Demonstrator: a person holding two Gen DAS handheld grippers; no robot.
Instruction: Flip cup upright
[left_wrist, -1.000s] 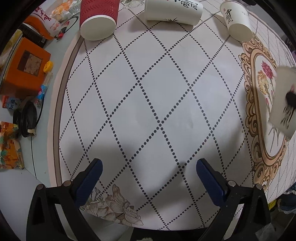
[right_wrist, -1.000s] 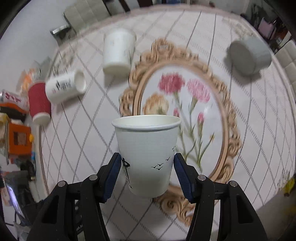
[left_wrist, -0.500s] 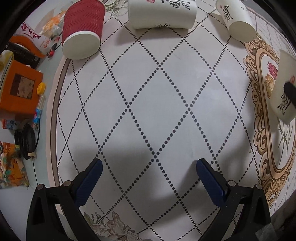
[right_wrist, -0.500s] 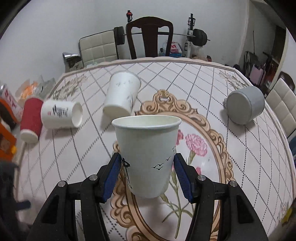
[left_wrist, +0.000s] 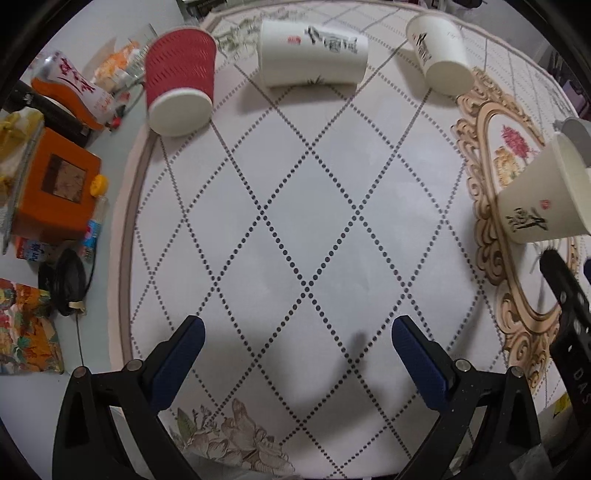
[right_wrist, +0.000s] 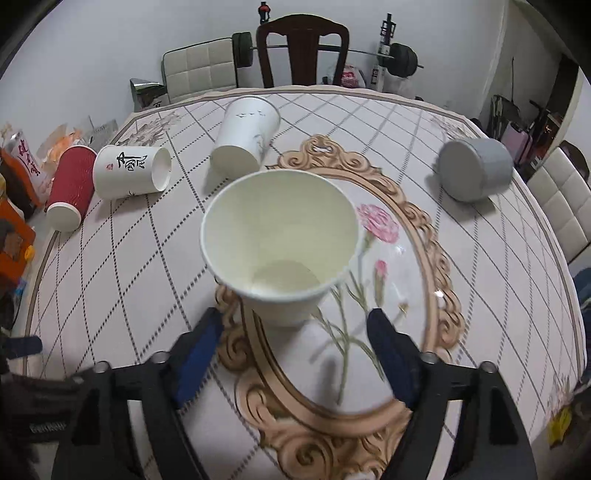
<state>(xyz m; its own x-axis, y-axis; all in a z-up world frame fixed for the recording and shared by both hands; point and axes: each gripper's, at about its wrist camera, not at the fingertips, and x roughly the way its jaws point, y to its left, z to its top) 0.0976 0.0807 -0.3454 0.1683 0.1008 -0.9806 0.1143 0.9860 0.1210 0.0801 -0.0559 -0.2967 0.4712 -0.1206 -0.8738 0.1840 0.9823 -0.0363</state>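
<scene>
From the left wrist, the left gripper (left_wrist: 297, 341) hangs wide apart over bare cloth (left_wrist: 295, 206), with the cup (left_wrist: 543, 199) at the far right edge, seemingly upright. From the right wrist, the cup (right_wrist: 279, 243) stands mouth-up on the floral medallion (right_wrist: 424, 236), and the right gripper (right_wrist: 295, 332) is spread just behind it, pads (right_wrist: 384, 339) clear of its wall.

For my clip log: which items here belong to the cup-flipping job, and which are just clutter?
Job items:
upright white paper cup
tipped red ribbed paper cup
two tipped white printed paper cups
tipped grey round tub

Clutter:
orange box
black cable coil
snack packets
</scene>
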